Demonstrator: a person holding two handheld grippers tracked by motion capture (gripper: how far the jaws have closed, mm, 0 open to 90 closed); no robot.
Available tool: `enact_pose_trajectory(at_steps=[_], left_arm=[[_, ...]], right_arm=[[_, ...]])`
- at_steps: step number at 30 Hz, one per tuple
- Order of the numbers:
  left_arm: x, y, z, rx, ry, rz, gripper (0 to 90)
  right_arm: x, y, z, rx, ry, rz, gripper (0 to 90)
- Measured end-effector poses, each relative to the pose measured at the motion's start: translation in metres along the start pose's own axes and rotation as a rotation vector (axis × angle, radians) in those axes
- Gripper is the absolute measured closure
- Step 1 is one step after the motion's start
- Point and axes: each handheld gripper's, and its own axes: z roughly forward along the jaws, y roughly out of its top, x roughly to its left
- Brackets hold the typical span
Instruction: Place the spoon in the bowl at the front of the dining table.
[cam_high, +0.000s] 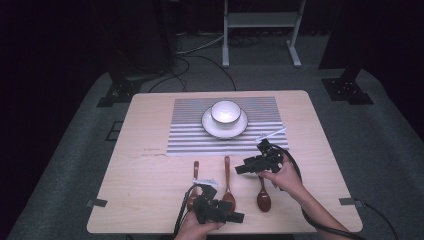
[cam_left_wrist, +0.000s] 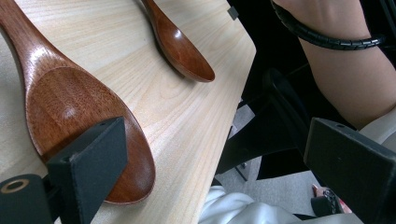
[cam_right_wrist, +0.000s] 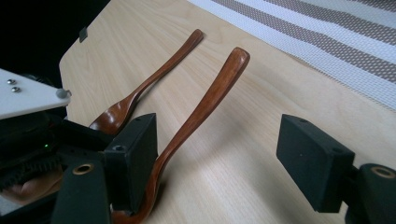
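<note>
1. Lying on the counter near its front edge are three wooden spoons.
2. One bowl sits on one plate, on a striped mat.
3. Left gripper and right gripper: fingers spread, pinching nothing.

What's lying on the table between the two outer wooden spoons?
A third wooden spoon, the middle spoon, lies between the left spoon and the right spoon; the high view shows it, partly covered by the left gripper.

Left gripper and right gripper both gape empty.
</note>
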Motion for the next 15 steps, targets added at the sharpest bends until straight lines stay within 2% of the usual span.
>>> enact_pose_trajectory(at_steps=[15], left_arm=[[0.0,0.0,0.0,-0.003,0.005,0.004,5.0]], right_arm=[[-0.001,0.02,0.022,0.051,-0.024,-0.008,28.0]])
